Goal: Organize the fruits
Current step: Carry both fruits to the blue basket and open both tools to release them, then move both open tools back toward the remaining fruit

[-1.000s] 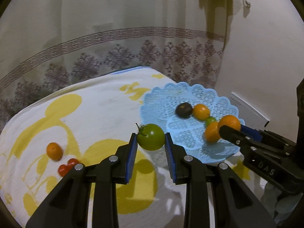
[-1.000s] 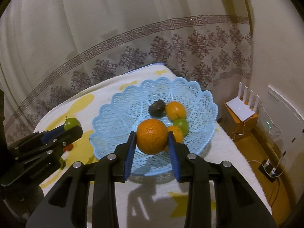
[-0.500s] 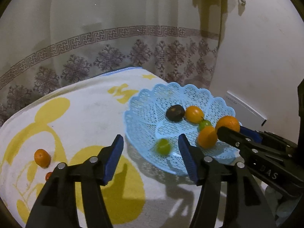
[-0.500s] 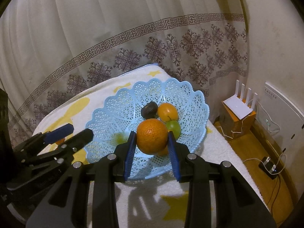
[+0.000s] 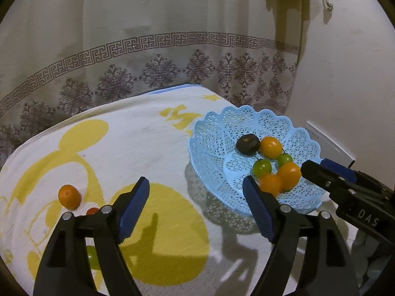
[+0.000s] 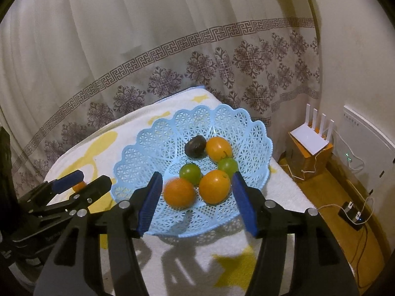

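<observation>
1. Both grippers, left (image 5: 196,208) and right (image 6: 196,203), are spread wide and hold nothing.
2. My basket (image 6: 138,157) sits on the blanket (image 5: 138,143) with six fruits inside: a dark one (image 6: 195,146), three oranges (image 6: 179,192) and two green ones (image 6: 190,172).
3. Left to collect, by my judgement: an orange (image 5: 69,196), a small red fruit (image 5: 92,211) and a green one (image 5: 91,260) lying on the blanket well apart from the basket.
4. I judge the job over half done.
</observation>
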`<state>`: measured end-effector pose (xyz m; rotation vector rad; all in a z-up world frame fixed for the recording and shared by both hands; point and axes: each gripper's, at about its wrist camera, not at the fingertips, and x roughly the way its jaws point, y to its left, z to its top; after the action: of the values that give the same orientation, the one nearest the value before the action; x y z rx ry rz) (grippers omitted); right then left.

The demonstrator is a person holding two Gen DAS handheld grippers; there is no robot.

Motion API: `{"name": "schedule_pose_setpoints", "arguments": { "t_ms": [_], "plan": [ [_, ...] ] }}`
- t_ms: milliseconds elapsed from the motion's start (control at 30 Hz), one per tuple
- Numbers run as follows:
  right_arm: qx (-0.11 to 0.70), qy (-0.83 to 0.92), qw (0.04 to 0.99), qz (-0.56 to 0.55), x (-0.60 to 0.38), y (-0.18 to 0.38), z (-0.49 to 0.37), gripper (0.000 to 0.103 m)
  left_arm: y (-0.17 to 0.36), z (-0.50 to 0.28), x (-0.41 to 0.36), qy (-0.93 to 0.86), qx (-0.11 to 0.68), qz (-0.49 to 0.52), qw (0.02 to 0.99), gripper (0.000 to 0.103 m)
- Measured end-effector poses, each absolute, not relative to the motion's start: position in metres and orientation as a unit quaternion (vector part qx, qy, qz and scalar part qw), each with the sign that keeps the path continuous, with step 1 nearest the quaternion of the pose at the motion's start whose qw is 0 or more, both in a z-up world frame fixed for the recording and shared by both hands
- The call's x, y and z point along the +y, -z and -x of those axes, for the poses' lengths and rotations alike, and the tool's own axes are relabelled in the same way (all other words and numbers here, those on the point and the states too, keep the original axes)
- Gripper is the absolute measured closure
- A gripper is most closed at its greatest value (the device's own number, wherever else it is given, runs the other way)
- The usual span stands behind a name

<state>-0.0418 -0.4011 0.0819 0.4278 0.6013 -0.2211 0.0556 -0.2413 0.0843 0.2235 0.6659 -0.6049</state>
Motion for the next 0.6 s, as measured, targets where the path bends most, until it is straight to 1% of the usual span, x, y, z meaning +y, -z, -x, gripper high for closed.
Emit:
{"name": "schedule_pose_setpoints", "arguments": {
  "t_ms": [233,600],
  "plan": [
    [0.292,0.105,0.929,-0.202,-0.395,-0.083,0.042,0.043,-0.085,-0.052,-0.234,0.277,0.319,-0.114,0.899,0.016],
    [0.288,0.098,0.934,-0.19,-0.382,-0.088,0.044,0.043,-0.084,-0.052,-0.215,0.26,0.325,-0.107,0.903,0.016]
  ]
}}
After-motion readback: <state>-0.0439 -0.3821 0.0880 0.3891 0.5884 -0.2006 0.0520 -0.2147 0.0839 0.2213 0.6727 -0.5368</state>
